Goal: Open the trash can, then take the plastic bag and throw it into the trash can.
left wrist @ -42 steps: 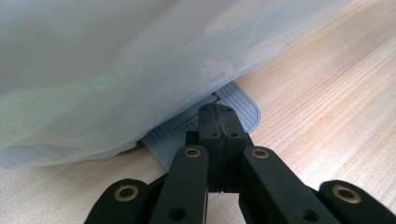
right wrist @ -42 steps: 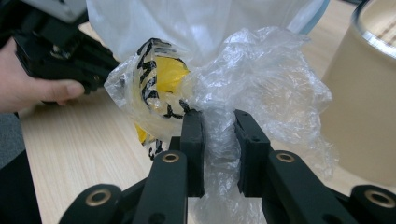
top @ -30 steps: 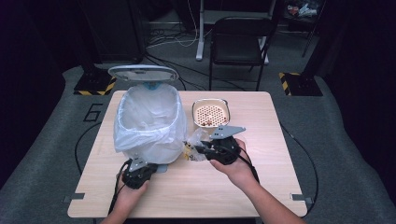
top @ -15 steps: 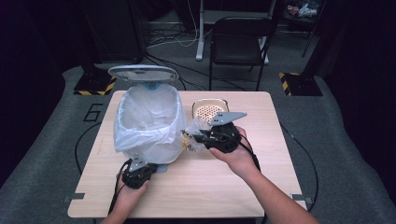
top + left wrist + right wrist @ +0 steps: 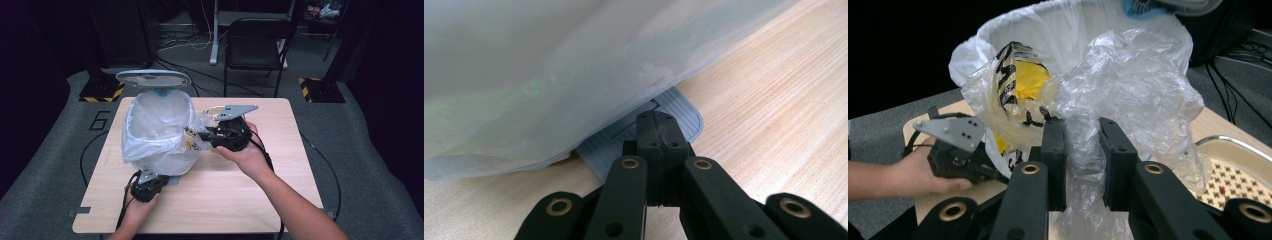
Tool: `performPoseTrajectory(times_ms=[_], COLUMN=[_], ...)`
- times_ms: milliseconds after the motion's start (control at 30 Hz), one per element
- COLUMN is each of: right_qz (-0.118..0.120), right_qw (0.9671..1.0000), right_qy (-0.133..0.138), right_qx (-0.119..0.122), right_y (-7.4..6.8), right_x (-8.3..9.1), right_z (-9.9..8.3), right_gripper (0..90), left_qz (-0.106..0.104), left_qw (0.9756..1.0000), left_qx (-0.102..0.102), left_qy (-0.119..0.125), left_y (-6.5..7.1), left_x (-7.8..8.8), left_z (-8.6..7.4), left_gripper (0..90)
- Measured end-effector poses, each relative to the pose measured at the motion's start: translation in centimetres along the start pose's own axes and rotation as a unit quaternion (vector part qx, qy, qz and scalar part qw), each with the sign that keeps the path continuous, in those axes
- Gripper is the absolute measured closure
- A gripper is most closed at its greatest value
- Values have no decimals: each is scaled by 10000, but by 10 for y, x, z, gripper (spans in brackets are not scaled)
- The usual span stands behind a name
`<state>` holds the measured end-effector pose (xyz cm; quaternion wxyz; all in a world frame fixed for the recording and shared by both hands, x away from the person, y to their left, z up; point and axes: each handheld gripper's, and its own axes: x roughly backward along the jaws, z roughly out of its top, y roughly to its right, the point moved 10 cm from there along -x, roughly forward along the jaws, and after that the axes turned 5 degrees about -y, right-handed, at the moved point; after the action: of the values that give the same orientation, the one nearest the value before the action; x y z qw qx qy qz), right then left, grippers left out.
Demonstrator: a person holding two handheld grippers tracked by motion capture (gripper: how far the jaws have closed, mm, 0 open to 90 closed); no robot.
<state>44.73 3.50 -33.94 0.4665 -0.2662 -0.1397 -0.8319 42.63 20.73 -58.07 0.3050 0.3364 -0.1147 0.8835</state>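
A pedal bin (image 5: pixel 157 130) lined with a white bag stands at the table's left, its lid (image 5: pixel 152 78) raised. My left gripper (image 5: pixel 156 181) is shut at the bin's foot, its closed tips (image 5: pixel 657 122) resting on the grey ribbed pedal (image 5: pixel 679 107). My right gripper (image 5: pixel 204 136) is shut on a crumpled clear plastic bag (image 5: pixel 1128 90) with a yellow and black wrapper (image 5: pixel 1028 80) in it. It holds the bag (image 5: pixel 196 140) in the air beside the bin's right rim. The liner (image 5: pixel 1058 20) gapes just beyond the bag.
A cream tray (image 5: pixel 1233 175) with a perforated bottom lies on the table behind the right hand. The wooden table (image 5: pixel 225 200) has bare room at the front and right. A black chair (image 5: pixel 255 45) stands beyond the far edge.
My right gripper has lifted the plastic bag off the table and carried it up and left, close to the bin's rim. The left gripper has stayed on the pedal.
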Motion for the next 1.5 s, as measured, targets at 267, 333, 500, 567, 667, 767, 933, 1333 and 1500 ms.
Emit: performPoseTrajectory(times_ms=[267,333,500,567,667,767,933,1333,1500], right_qz=[-53,-53,-59,-68,-69,-66,-21,193,195], right_qw=[9999,9998,9996,9995,9995,9996,9996,9993,9994], right_qy=[101,126,202,225,207,221,242,170,179], right_qx=[123,129,188,215,221,182,166,253,210], right_y=[-2,-3,-3,-2,-2,-1,-2,-12,-7], right_x=[1,1,1,0,-3,-7,-15,-58,-75], right_z=[24,29,41,45,49,52,56,65,69], right_gripper=[758,758,758,758,758,758,758,751,732], left_qz=[8,2,-2,-1,-2,-9,-42,-123,-130], left_qw=[10000,10000,10000,10000,10000,10000,10000,9999,9999], left_qx=[-24,-18,-11,-11,-9,6,-6,87,110], left_qy=[0,1,1,3,1,4,-7,35,27], left_y=[0,0,0,0,0,0,-1,1,1], left_x=[0,0,0,0,0,0,0,0,0], left_z=[0,0,0,0,0,0,0,-1,-1], left_gripper=[900,900,900,900,900,900,900,900,900])
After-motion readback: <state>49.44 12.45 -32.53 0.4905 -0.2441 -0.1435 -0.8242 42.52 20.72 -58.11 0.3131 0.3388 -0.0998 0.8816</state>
